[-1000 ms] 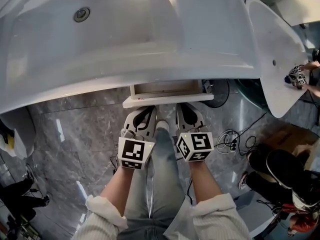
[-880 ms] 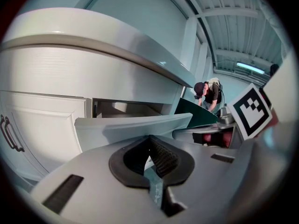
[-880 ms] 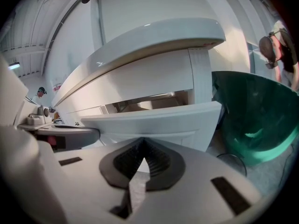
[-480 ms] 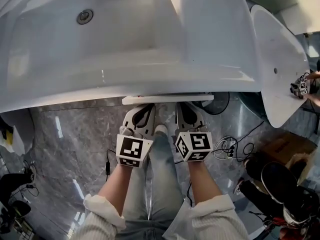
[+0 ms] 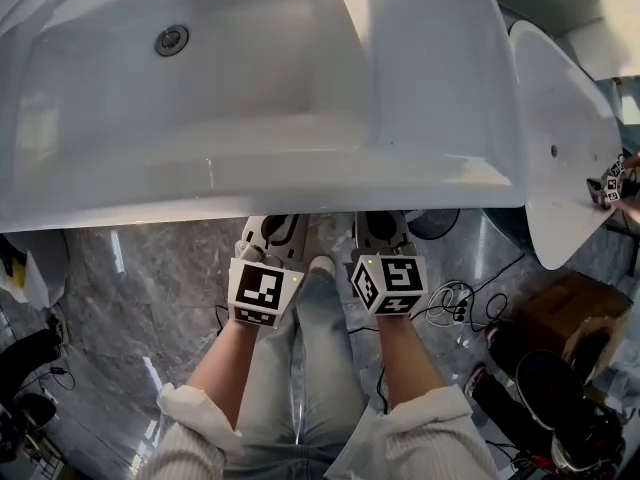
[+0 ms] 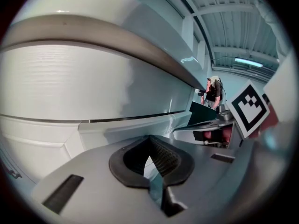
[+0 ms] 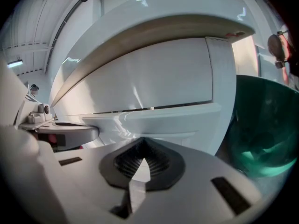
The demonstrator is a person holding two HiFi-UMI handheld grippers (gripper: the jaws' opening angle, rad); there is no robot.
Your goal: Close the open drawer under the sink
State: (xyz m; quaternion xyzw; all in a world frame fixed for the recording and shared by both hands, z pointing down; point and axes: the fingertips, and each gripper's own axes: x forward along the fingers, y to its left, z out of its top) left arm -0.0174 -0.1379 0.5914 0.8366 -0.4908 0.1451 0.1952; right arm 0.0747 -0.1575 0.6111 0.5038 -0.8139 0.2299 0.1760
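The white sink (image 5: 300,193) fills the top of the head view, and its rim hides the drawer below it. My left gripper (image 5: 272,230) and right gripper (image 5: 380,226) reach side by side under that rim, tips out of sight. In the left gripper view the white drawer front (image 6: 93,87) stands right before my shut left gripper (image 6: 150,141), with the front's ledge (image 6: 131,127) just beyond the tips. The right gripper view shows the same drawer front (image 7: 154,78) and ledge (image 7: 154,118) right ahead of my shut right gripper (image 7: 142,143). Nothing is held in either.
A second white basin (image 5: 555,138) stands at the right, where another person's gripper (image 5: 612,183) shows at the edge. A cardboard box (image 5: 560,313) and cables (image 5: 450,298) lie on the grey marble floor (image 5: 140,268). A green tub (image 7: 266,125) sits right of the cabinet.
The drawer stuck out below the sink a second ago; now it is pushed in and out of the head view. Both grippers moved forward with it, under the rim.
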